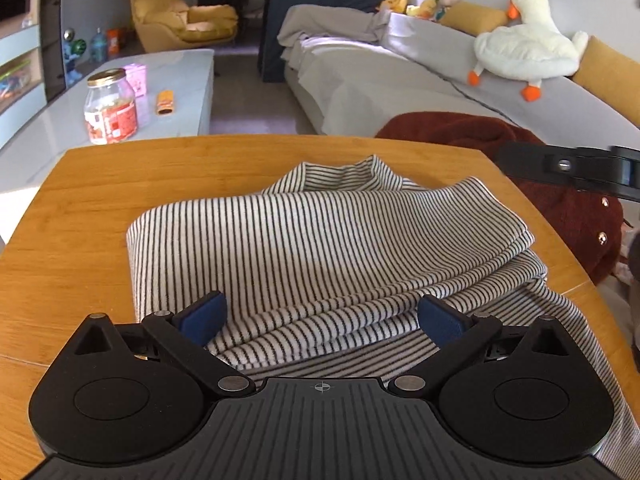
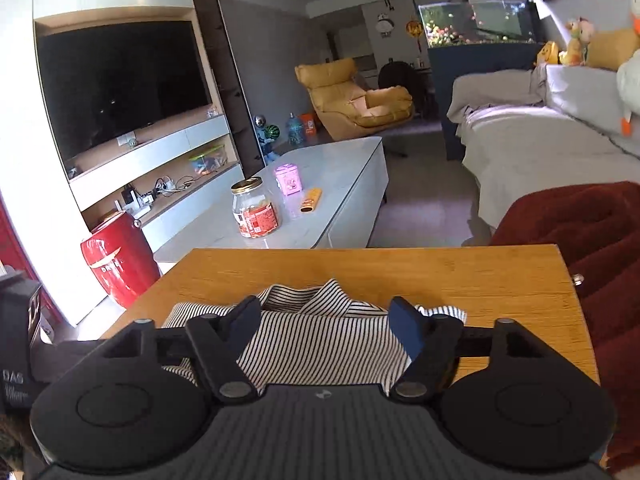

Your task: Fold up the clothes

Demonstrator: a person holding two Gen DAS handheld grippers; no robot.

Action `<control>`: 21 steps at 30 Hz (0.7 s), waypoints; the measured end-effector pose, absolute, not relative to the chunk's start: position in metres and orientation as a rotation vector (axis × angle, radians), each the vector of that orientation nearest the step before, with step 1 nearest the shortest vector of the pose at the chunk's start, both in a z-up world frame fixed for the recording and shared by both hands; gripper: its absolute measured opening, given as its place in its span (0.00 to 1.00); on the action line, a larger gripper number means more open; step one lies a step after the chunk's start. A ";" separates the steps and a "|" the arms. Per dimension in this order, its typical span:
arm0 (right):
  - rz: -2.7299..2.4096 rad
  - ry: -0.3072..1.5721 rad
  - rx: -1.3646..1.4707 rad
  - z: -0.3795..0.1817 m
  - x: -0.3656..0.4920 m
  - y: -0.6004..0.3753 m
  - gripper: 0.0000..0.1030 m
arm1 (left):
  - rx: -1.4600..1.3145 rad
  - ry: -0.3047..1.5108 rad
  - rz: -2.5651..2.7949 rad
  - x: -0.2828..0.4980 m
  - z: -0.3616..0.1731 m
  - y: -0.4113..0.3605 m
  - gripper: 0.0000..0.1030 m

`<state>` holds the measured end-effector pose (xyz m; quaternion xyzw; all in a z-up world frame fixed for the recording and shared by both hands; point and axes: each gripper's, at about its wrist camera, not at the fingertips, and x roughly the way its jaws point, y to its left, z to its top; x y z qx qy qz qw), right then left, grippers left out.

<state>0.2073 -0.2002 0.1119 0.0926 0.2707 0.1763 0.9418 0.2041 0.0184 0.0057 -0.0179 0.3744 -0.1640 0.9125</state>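
Striped shirt [image 1: 320, 240] lies in the middle of the left wrist frame, on a wooden table [image 1: 80, 208]. It is folded over itself in several layers, collar at the far end, with a loose part trailing off to the lower right. As a judgement, the folding looks partly done: the main body is doubled up, but the edges are uneven and that trailing part is not yet tucked in.

Left gripper [image 1: 320, 320] sits low over the near edge of the shirt, its blue pads spread wide, holding nothing. Right gripper [image 2: 324, 328] is also wide open and empty, above the shirt in the lower middle of its own frame.

A dark red garment [image 1: 560, 200] lies at the table's right edge. Beyond the table, a jar [image 2: 256, 208] stands on a pale low table at centre left. A TV [image 2: 120, 84] fills the upper left, a grey sofa [image 1: 400, 80] the upper right.
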 end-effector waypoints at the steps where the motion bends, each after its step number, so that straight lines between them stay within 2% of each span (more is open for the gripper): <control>1: 0.357 0.559 0.173 0.111 0.213 -0.197 0.63 | -0.042 0.769 -0.341 0.204 0.005 0.020 1.00; 2: 0.354 0.565 0.157 0.111 0.218 -0.194 0.63 | -0.047 0.767 -0.345 0.203 0.005 0.021 1.00; 4: 0.348 0.577 0.126 0.109 0.228 -0.187 0.56 | -0.057 0.764 -0.353 0.204 0.005 0.022 1.00; 12: 0.323 0.629 0.004 0.104 0.272 -0.161 0.56 | -0.085 0.749 -0.375 0.201 0.004 0.027 1.00; 17: 0.313 0.742 -0.062 0.071 0.318 -0.142 0.56 | -0.171 0.734 -0.391 0.196 0.013 0.044 1.00; 20: 0.342 0.757 -0.069 0.056 0.321 -0.138 0.47 | -0.221 0.724 -0.389 0.190 0.021 0.056 1.00; 21: 0.359 0.760 -0.063 0.057 0.321 -0.138 0.36 | -0.221 0.718 -0.374 0.188 0.023 0.060 1.00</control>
